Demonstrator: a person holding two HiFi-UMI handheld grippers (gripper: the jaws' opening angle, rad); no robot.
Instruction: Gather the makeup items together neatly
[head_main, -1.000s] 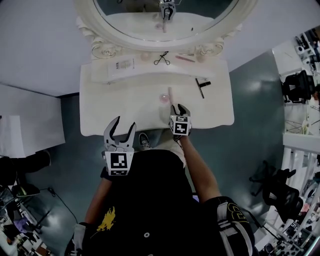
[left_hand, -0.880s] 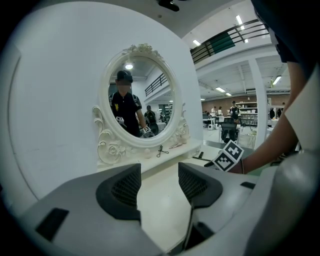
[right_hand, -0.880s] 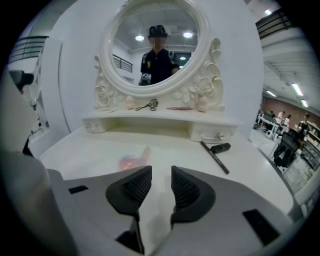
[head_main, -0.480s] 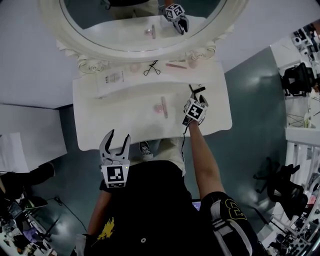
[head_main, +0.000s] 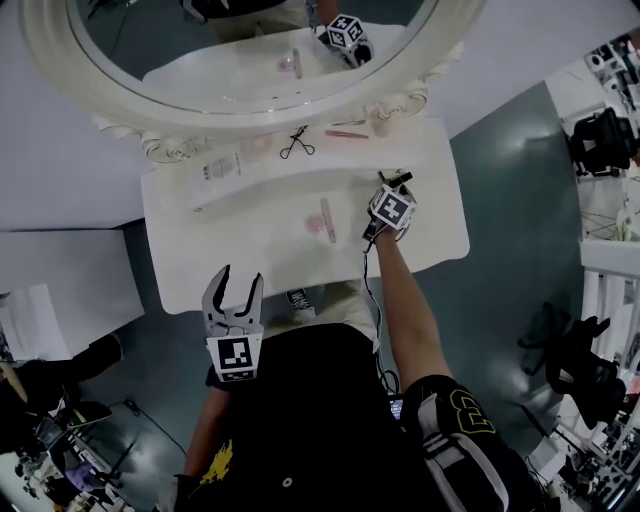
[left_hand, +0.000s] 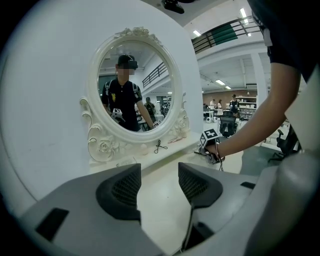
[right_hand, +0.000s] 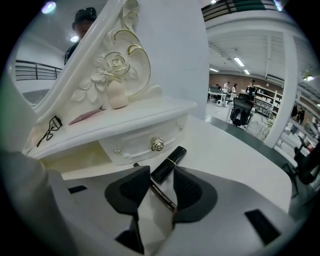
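**A:** What could go wrong here?

**B:** The left claw (head_main: 238, 278) hangs with its jaws apart and empty. The right claw (right_hand: 161, 185), its jaws just opening, straddles 1 black tube (right_hand: 169, 164) and 1 thin pencil (right_hand: 162, 194) that lie crossed, neither gripped yet. I think closing now could pinch both and flick 1 across the table (head_main: 250, 250).

**A:** And the count?

**B:** 2 claws, 1 eyelash curler (head_main: 297, 143) far beyond the left claw, 1 pink stick (head_main: 327, 218) left of the right claw, 1 tube and 1 pencil.

Oval mirror (head_main: 200, 60), white vanity table (head_main: 230, 250), grey floor (head_main: 500, 180)
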